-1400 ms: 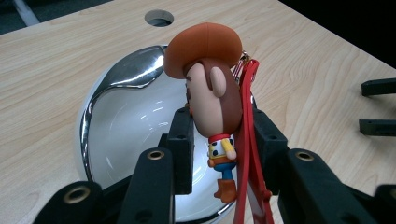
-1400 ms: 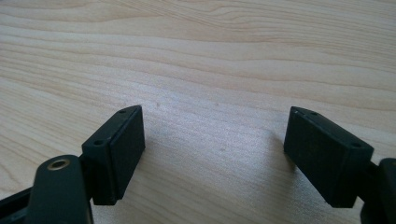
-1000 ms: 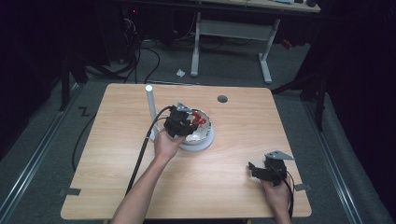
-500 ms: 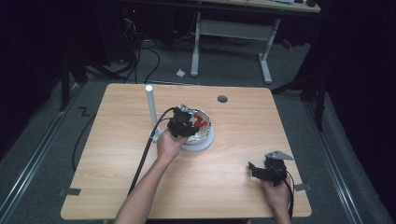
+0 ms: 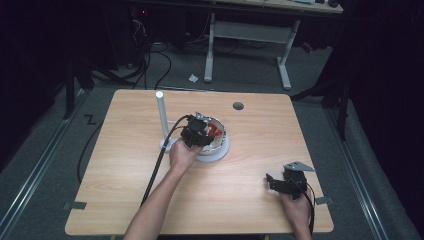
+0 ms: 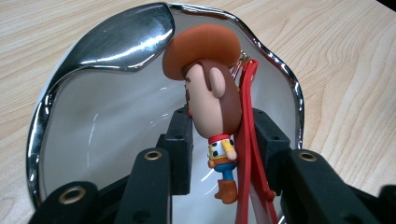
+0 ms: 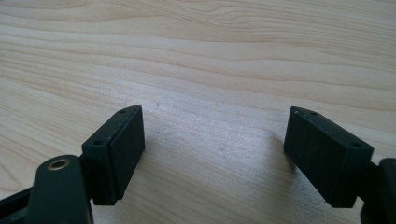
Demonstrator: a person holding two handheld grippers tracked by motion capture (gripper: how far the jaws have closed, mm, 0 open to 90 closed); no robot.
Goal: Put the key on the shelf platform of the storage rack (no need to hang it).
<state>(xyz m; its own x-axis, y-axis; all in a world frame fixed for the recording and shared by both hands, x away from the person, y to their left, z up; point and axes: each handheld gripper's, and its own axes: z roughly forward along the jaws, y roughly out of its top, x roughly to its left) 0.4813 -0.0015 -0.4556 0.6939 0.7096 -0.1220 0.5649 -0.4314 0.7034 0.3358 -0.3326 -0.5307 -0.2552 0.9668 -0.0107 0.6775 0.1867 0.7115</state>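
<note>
In the centre of the high view, the left gripper [image 5: 199,131] hangs over the silver bowl [image 6: 116,51], jaws pinching a cowboy figurine [image 6: 212,93] with its red strap [image 6: 247,140]. The toy looks light and rubbery; the big head seems the best hold. At lower right, the right gripper [image 5: 280,182] rests spread and empty.

The left hand [image 5: 181,155] reaches forward from a bare forearm near the table's middle, its left gripper [image 6: 223,140] pointing forward and down, jaws closed on a small figure; the right hand [image 5: 296,210] rests low at the near right; the right gripper [image 7: 212,154] has jaws spread wide, nothing between them.
</note>
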